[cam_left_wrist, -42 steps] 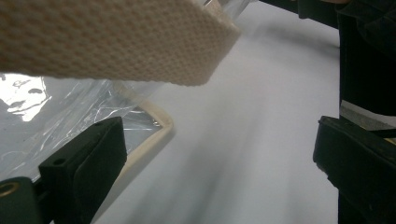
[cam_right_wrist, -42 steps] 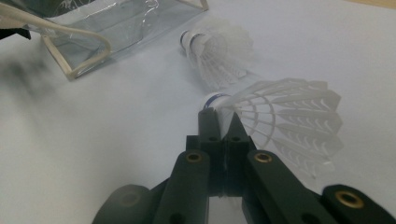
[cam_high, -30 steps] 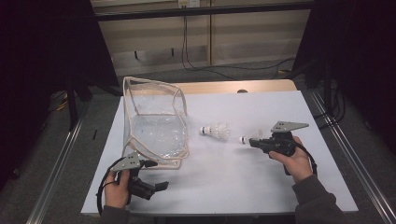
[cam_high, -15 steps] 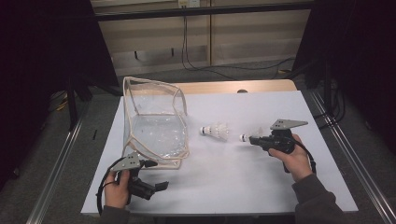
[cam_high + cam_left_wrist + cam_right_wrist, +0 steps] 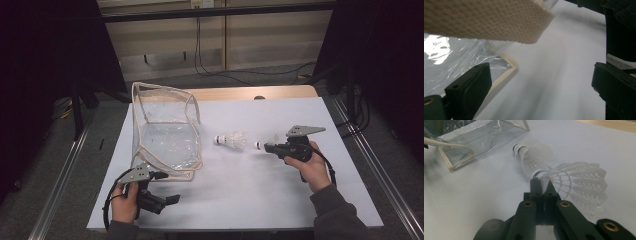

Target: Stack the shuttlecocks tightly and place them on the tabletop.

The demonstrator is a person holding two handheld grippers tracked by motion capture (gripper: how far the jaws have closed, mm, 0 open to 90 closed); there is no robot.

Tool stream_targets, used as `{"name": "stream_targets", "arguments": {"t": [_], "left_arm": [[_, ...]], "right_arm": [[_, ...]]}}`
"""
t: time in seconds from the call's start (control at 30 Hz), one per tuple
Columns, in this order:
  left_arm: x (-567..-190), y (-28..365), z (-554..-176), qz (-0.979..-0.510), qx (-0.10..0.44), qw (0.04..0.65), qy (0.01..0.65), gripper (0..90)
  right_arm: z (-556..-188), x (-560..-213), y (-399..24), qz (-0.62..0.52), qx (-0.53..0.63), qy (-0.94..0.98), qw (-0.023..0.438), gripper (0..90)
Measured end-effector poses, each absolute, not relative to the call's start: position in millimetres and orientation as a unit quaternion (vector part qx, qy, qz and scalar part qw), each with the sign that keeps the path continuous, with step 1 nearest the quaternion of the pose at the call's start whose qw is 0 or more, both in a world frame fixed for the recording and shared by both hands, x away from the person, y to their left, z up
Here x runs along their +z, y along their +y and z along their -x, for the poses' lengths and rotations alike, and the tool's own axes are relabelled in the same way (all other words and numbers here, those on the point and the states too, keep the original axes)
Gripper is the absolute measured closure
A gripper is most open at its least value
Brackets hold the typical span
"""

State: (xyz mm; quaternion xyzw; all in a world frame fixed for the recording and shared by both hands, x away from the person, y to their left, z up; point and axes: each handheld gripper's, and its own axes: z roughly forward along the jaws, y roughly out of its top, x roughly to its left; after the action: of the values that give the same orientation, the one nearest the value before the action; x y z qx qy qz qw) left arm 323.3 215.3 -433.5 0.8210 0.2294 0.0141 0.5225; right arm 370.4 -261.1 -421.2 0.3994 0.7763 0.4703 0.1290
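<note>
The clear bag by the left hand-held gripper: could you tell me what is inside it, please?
Through the clear bag I see nothing inside, just crinkled plastic and glare. Both shuttlecocks are outside: one lies on the table, the other is in the right hand-held gripper.

- Left gripper (image 5: 172, 199): black body, grey three-cornered plate on top, black cable looping from its rear past the hand.
- Left gripper view: two blocky matte-black jaws, one with a small round hole in its face; brass-coloured ring at the lower left corner.
- Right gripper (image 5: 266, 147): black body, grey three-cornered plate with small dark holes, black cable trailing along the wrist.
- Right gripper view: slim black jaws on black link arms, brass-coloured pivot bushings at the joints, small dark screw holes near the tips.
- Sleeve (image 5: 336, 212) on right forearm: dark grey.
</note>
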Motion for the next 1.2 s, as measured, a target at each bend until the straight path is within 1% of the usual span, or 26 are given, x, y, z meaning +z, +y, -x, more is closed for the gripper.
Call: {"name": "stream_targets", "arguments": {"t": [1.2], "left_arm": [[-434.7,215.0,-323.5,-0.822,0.010,0.521,0.228,2.8]], "right_arm": [[-389.0,-421.6,-248.9,-0.399,0.475,0.773,0.132,89.7]]}}
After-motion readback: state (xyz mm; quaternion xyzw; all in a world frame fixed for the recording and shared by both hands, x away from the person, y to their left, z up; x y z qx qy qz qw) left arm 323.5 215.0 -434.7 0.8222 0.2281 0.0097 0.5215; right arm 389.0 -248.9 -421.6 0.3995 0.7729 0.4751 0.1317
